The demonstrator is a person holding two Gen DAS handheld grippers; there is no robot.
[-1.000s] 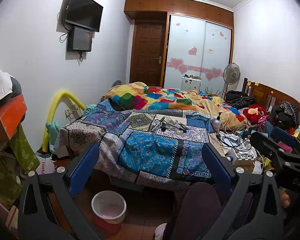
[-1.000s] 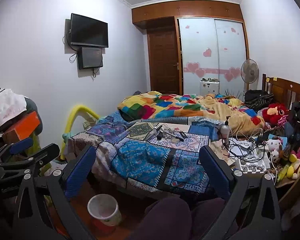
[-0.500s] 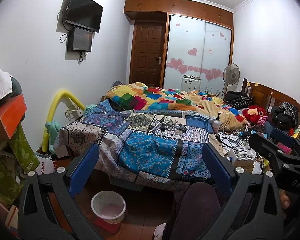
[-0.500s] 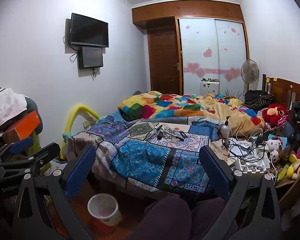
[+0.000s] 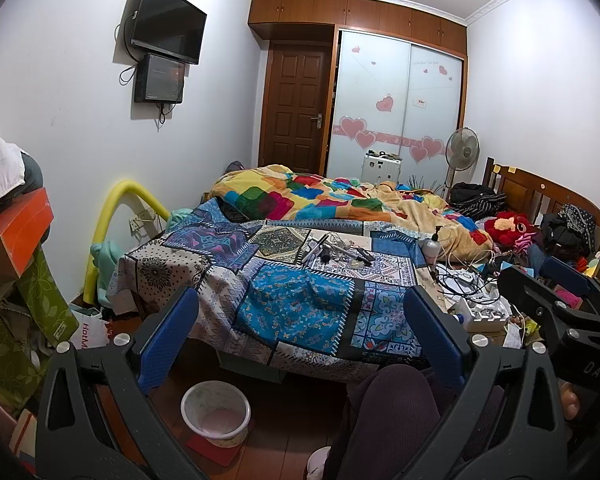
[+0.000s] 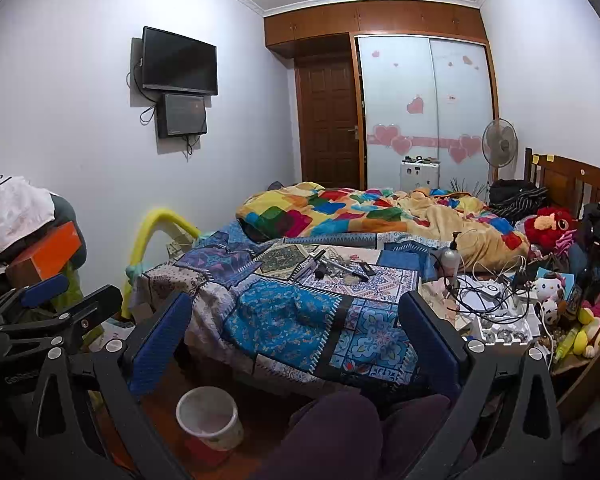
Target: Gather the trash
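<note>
A white trash bucket stands on the floor in front of the bed; it also shows in the right wrist view. Small loose items lie on the patterned blue bedspread. My left gripper is open and empty, held above the floor before the bed. My right gripper is open and empty at about the same height. The right gripper also appears at the right edge of the left wrist view, and the left gripper at the left edge of the right wrist view.
The bed carries a colourful quilt. A cluttered side table with cables and a pump bottle stands at right. Boxes, an orange box and bags pile up at left. The person's knees sit low in front.
</note>
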